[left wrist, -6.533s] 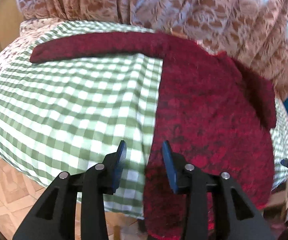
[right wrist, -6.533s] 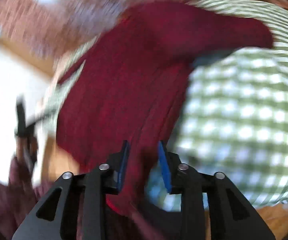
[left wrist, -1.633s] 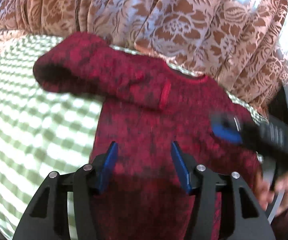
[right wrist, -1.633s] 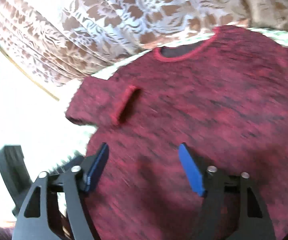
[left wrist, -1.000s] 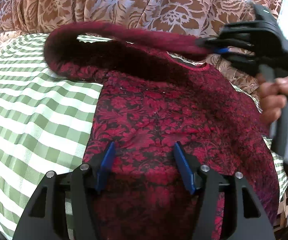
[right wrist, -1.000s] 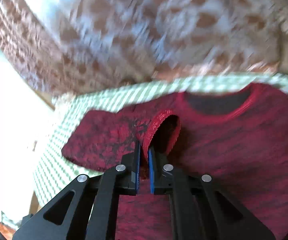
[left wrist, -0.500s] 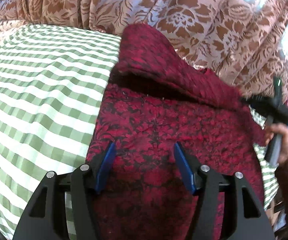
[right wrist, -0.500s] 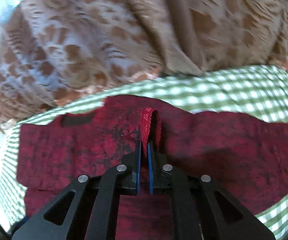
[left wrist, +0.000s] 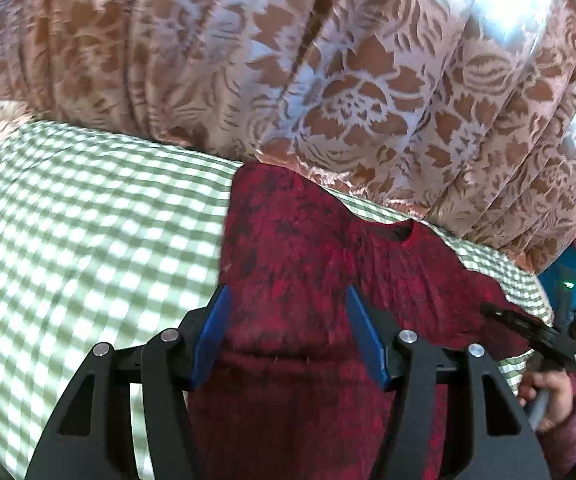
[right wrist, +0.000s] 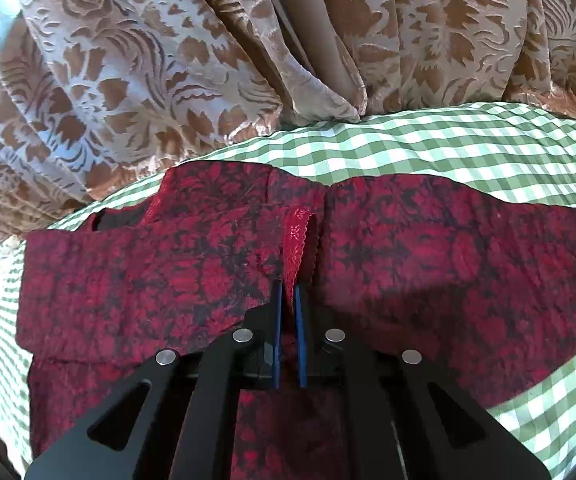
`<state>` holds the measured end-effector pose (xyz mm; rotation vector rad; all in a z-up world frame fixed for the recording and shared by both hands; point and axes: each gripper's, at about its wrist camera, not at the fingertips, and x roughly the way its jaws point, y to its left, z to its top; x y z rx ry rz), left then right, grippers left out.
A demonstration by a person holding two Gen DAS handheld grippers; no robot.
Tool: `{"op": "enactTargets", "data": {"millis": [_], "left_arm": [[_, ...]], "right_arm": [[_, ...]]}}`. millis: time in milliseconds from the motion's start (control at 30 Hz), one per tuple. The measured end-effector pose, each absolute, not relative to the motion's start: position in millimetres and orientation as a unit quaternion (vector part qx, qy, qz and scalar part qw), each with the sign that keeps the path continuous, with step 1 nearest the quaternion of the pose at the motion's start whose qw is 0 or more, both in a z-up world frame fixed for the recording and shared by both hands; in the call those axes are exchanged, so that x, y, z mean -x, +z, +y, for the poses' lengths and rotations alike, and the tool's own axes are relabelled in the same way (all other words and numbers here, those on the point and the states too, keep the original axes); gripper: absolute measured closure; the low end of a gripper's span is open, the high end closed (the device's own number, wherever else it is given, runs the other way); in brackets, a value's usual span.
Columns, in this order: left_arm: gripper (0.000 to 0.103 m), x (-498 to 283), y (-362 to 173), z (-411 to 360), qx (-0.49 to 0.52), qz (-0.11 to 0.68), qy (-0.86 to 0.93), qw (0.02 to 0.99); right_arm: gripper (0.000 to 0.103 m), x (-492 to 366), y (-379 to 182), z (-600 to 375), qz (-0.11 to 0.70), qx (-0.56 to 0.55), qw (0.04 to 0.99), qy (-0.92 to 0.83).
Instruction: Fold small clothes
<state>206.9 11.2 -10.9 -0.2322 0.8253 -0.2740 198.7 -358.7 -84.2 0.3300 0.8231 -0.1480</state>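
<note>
I see red sweater (right wrist: 408,264) lying on checked cloth (right wrist: 468,148). My right gripper (right wrist: 288,300) pinches sleeve cuff (right wrist: 296,236), folded over body. Left gripper (left wrist: 288,316) spread over sweater, holding nothing.

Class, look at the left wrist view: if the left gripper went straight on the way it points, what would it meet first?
Most likely the red patterned top lying on the green checked cloth. The left gripper is open and angled down at it, with nothing between them, though depth is hard to judge.
</note>
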Motion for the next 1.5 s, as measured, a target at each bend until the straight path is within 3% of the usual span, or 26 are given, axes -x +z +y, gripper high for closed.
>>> {"op": "enactTargets", "data": {"millis": [167,333,433,500,533,633,767,900,967,1033,1267,1500], "left_arm": [[0.047,-244.4,-59.7,4.8,0.090,0.479,-0.086,0.869],[0.047,-233.8,-48.0,15.5,0.103,0.452,-0.093,0.881],[0.047,-230.9,-24.6,27.6,0.134,0.414,-0.110,0.893],[0.047,-234.8,-14.1,30.6,0.143,0.402,-0.125,0.896],[0.047,-241.0,-8.9,29.2,0.142,0.397,-0.129,0.898],[0.048,-264.0,-7.7,21.0,0.130,0.398,-0.122,0.900],[0.060,-300.0,-21.4,15.8,0.139,0.427,-0.095,0.889],[0.056,-330.6,-53.1,23.0,0.146,0.477,-0.030,0.866],[0.047,-338.0,-70.3,23.2,0.139,0.497,-0.019,0.857],[0.044,-335.6,-76.3,18.9,0.121,0.489,-0.014,0.864],[0.041,-305.2,-46.7,19.1,0.104,0.449,-0.001,0.887],[0.038,-236.9,-23.2,9.4,0.076,0.414,-0.049,0.906]], "right_arm": [[0.098,-191.9,-89.8,-364.6,0.409,-0.155,0.896,-0.082],[0.096,-192.4,-93.7,-371.7,0.419,-0.168,0.889,-0.081],[0.081,-188.2,-77.4,-370.4,0.398,-0.161,0.899,-0.084],[0.050,-184.2,-62.4,-363.8,0.373,-0.157,0.911,-0.077],[0.046,-183.6,-56.0,-358.7,0.361,-0.155,0.917,-0.070],[0.045,-191.1,-45.0,-337.3,0.350,-0.140,0.925,-0.040],[0.045,-215.1,-56.3,-309.6,0.370,-0.123,0.921,-0.004],[0.045,-233.6,-86.8,-303.6,0.410,-0.118,0.904,-0.013],[0.045,-235.4,-100.3,-305.1,0.418,-0.123,0.900,-0.017],[0.045,-232.5,-104.8,-307.0,0.407,-0.126,0.904,-0.015],[0.045,-221.5,-93.3,-319.1,0.399,-0.164,0.902,0.001],[0.041,-134.5,-70.9,-411.8,0.314,-0.302,0.898,-0.060]]}}
